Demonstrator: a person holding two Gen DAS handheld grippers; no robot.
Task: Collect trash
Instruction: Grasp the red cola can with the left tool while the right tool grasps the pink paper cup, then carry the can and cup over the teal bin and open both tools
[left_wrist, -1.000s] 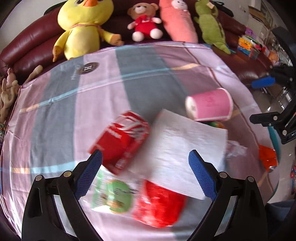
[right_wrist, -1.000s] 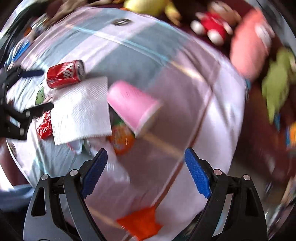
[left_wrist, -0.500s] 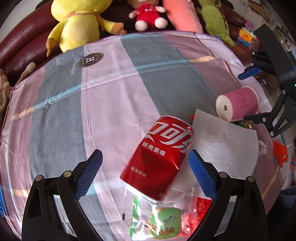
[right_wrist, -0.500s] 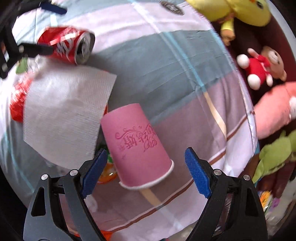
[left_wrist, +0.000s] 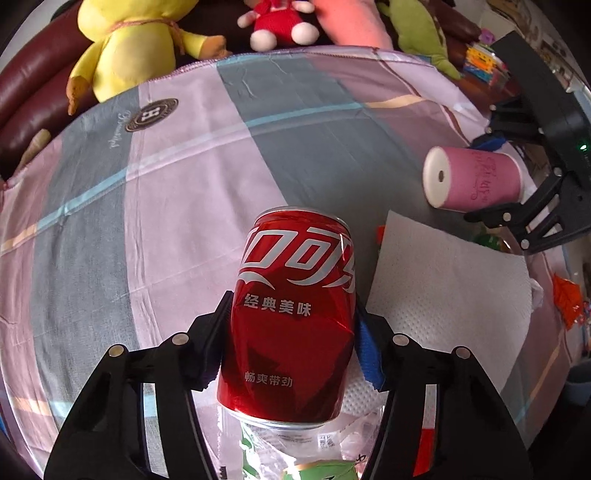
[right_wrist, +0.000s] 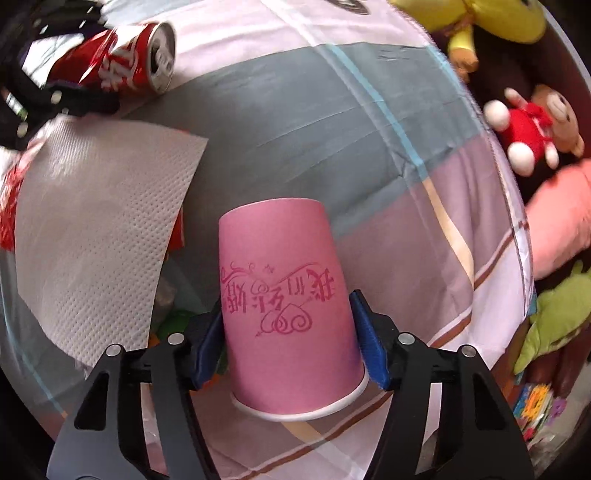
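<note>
Can and cup pinched between jaws.

The left claw was closed tightly, its two black arms drawn inward and its blue-padded fingers pressed against opposite sides of a red can. The right claw was likewise closed, with blue fingers clamped on either side of a pink cup held between them.
</note>
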